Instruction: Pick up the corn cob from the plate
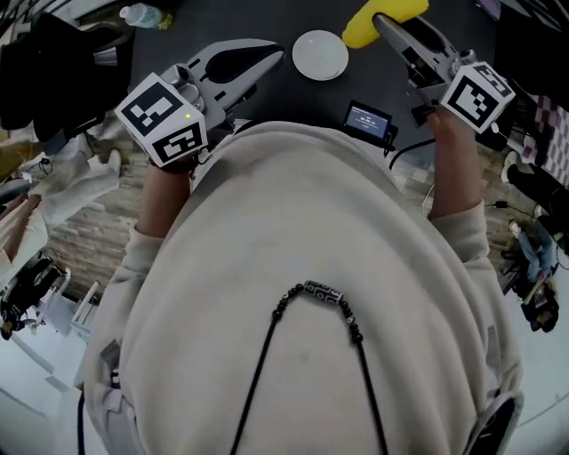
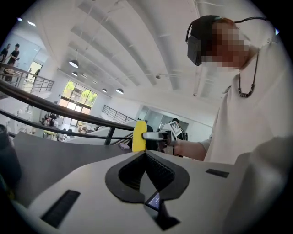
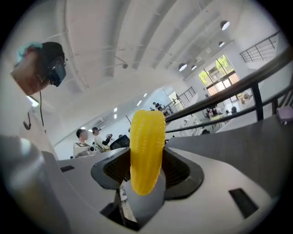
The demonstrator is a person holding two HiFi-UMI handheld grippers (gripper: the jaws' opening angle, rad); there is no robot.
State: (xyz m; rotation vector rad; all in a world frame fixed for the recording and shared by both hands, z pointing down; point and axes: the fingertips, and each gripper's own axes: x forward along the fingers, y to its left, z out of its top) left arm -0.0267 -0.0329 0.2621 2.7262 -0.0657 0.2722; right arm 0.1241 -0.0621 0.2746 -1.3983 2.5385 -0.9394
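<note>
The yellow corn cob is clamped upright between the ribbed pads of my right gripper, which is held up level above the dark table. In the right gripper view the corn cob fills the gap of that gripper. The small white plate lies bare on the table between the two grippers. My left gripper hovers left of the plate, its jaws together on nothing. The left gripper view has the left gripper low in the frame, with the corn cob and the right gripper beyond it.
A small black device with a lit screen and its cable sit at the table's near edge. A plastic bottle lies at the far left. Cluttered gear stands on the floor either side. A dark railing runs behind the table.
</note>
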